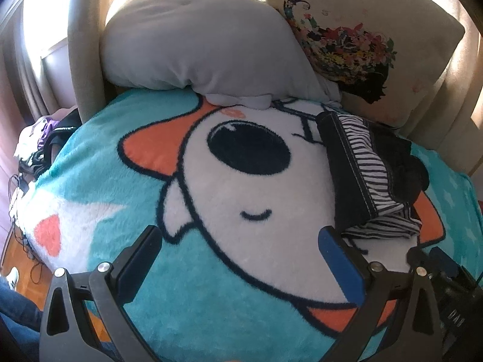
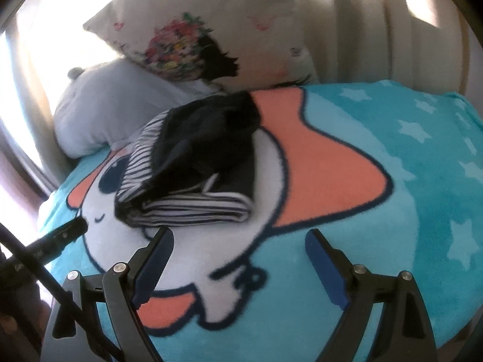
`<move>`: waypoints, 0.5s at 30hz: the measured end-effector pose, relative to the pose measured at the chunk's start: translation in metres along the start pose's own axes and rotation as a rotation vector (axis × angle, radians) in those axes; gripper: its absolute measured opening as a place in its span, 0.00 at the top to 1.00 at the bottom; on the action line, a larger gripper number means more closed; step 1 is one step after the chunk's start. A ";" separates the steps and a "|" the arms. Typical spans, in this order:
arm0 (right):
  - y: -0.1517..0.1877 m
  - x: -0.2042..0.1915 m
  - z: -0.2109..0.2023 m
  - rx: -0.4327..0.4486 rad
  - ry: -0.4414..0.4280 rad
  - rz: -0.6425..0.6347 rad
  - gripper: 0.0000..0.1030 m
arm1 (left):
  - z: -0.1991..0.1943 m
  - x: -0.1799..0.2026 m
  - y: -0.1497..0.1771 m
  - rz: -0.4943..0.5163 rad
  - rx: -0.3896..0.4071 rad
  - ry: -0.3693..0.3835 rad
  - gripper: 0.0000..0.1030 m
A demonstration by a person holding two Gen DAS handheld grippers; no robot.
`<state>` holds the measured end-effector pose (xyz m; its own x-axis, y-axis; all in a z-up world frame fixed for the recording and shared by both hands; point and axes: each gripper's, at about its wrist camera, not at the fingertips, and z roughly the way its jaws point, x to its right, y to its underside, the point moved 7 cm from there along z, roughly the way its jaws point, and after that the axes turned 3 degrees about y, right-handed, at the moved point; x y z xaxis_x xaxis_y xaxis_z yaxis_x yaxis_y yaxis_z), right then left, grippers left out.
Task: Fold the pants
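- i see the folded pants [image 2: 193,163] at 12 o'clock of my right claw [image 2: 238,259], near edge just beyond.
- both claws gape empty; left claw [image 1: 241,259] over bare blanket [image 1: 211,316].

A bed carries a turquoise fleece blanket [image 1: 99,163] with a cartoon animal print. On the blanket lie folded dark pants [image 2: 193,163] with striped lining. A grey plush pillow [image 1: 193,48] and a floral cushion [image 1: 362,45] rest at the head.

One folded pair of pants [image 2: 193,163], one blanket [image 2: 407,199], two pillows [image 1: 193,51] [image 1: 377,39] and two grippers [image 1: 241,259] [image 2: 240,259] are counted on the bed.
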<state>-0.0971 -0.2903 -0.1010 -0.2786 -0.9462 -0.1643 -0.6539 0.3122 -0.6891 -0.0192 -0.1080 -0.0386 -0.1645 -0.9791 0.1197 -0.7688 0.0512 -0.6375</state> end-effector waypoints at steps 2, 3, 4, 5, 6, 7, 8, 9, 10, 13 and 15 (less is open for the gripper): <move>0.002 -0.010 0.002 -0.008 0.002 -0.038 0.10 | 0.002 0.000 -0.001 0.001 -0.003 0.004 0.00; 0.003 -0.013 0.004 -0.008 0.003 -0.045 0.10 | 0.003 0.000 -0.001 0.002 -0.009 0.005 0.00; 0.005 -0.016 0.005 -0.012 0.002 -0.052 0.10 | 0.005 -0.001 -0.001 0.003 -0.014 0.005 0.00; 0.006 -0.018 0.008 -0.020 0.001 -0.058 0.10 | 0.007 -0.001 0.000 0.004 -0.019 0.004 0.00; 0.007 -0.019 0.010 -0.025 0.003 -0.059 0.10 | 0.008 -0.002 0.001 0.004 -0.025 0.005 0.00; 0.007 -0.019 0.011 -0.027 0.005 -0.058 0.10 | 0.009 -0.003 0.001 0.004 -0.027 0.005 0.00; 0.007 -0.020 0.011 -0.027 0.006 -0.057 0.10 | 0.010 -0.004 0.001 0.003 -0.030 0.004 0.00; 0.007 -0.019 0.012 -0.028 0.007 -0.057 0.10 | 0.012 -0.005 0.001 0.000 -0.033 0.003 0.00; 0.006 -0.019 0.012 -0.028 0.008 -0.057 0.10 | 0.013 -0.006 0.001 -0.004 -0.034 0.005 0.00; 0.004 -0.019 0.013 -0.028 0.012 -0.059 0.10 | 0.015 -0.007 0.001 -0.008 -0.038 0.013 0.00; 0.004 -0.021 0.014 -0.028 0.016 -0.065 0.10 | 0.016 -0.006 0.002 -0.005 -0.042 0.017 0.00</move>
<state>-0.0842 -0.2707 -0.1100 -0.2459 -0.9632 -0.1085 -0.6906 0.2526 -0.6777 -0.0100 -0.1047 -0.0527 -0.1712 -0.9758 0.1358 -0.7948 0.0553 -0.6044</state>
